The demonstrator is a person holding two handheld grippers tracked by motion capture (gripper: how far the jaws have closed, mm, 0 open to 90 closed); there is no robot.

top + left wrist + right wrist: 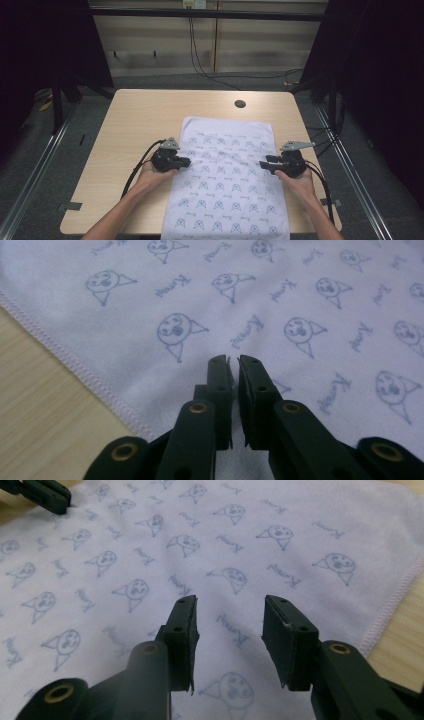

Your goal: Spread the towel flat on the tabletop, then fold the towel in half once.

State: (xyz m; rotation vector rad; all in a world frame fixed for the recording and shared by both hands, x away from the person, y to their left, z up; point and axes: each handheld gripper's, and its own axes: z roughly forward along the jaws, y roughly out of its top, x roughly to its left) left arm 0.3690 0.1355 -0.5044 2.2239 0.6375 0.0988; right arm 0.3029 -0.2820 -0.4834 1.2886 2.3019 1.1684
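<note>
While the towel [227,180] lies flat and unfolded down the table [135,120], the left gripper [186,161], nearly closed on nothing, and the right gripper [264,165], jaws apart, flank it; any folding seems unstarted.

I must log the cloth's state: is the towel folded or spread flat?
Spread flat: the towel lies open on the table, with no visible fold; its near end passes the table's edge.

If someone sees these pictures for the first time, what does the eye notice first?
First the white printed towel, spread flat on the wooden table and hanging over its near edge. Next, the left tongs, nearly closed, and the right tongs, open, each over one side edge of the towel.
</note>
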